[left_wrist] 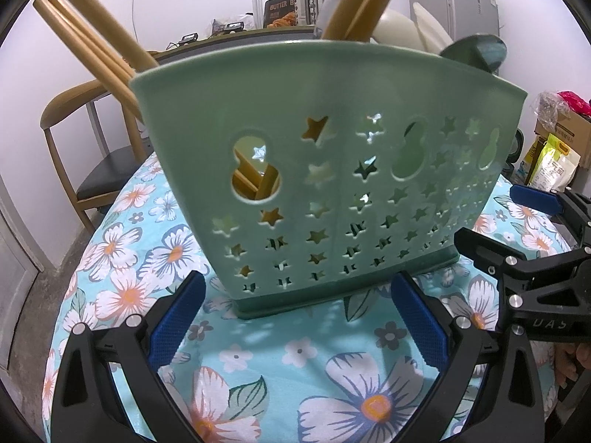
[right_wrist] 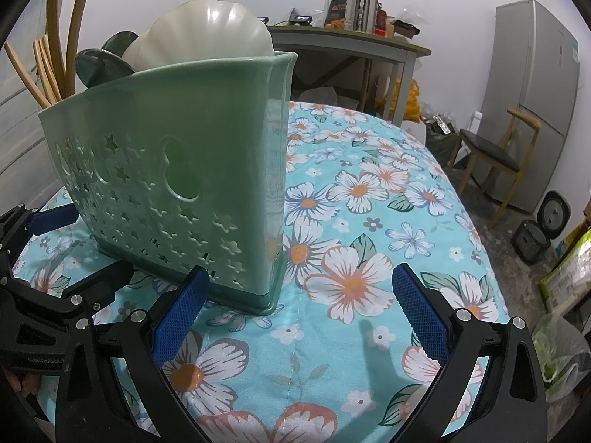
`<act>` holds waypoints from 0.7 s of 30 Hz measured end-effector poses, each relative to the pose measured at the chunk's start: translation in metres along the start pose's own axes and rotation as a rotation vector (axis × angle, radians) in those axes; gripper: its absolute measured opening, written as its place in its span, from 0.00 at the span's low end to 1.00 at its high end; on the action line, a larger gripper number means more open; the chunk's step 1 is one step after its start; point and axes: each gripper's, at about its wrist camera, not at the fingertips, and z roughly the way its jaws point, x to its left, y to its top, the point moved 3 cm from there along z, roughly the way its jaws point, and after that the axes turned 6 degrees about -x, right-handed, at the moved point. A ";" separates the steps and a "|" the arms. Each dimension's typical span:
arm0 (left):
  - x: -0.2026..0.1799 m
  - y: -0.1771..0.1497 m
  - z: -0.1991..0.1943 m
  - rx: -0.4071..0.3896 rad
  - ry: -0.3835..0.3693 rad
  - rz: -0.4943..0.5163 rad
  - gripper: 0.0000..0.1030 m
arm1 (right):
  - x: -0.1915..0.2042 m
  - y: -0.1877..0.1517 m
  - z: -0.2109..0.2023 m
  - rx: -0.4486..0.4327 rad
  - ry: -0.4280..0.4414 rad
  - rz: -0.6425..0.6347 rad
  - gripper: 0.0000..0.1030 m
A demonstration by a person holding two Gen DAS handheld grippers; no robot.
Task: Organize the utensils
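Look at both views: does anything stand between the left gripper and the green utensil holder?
Nothing visible does. The left gripper is open, facing the holder, with only bare floral tablecloth between its fingers and the holder's base. The right gripper stands off by the holder's corner.

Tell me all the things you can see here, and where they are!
utensil holder: one, green with star holes, standing on the table
chopsticks: a bunch, tan, sticking out of one end of the holder
spoons: at least two, cream white, at the holder's other end
dark spoon: one, dark green, beside the white ones
tablecloth: one, blue with flowers, covering the table
chair: one, wooden with dark seat, next to the fridge
fridge: one, silver, by the wall
side table: one, cluttered, behind
left claw: one, black with blue pads, open, empty
right claw: one, same colours, open, empty
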 end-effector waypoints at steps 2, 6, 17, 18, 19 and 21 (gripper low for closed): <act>-0.001 0.000 0.000 0.000 0.001 0.000 0.95 | 0.000 0.000 0.000 0.000 0.000 0.000 0.93; 0.000 0.000 0.000 0.002 0.000 0.000 0.95 | 0.000 0.000 0.000 0.001 0.000 0.000 0.93; 0.000 0.000 0.000 0.003 0.001 -0.002 0.95 | 0.001 0.001 -0.002 0.001 -0.006 0.001 0.93; 0.001 0.000 0.000 0.004 -0.001 -0.002 0.95 | 0.002 0.001 -0.002 0.001 -0.008 0.001 0.93; 0.001 0.001 0.000 0.005 -0.001 -0.002 0.95 | 0.002 0.001 -0.002 0.001 -0.009 0.000 0.93; 0.001 0.001 0.000 0.003 0.001 -0.001 0.95 | 0.002 0.001 -0.002 0.001 -0.009 0.000 0.93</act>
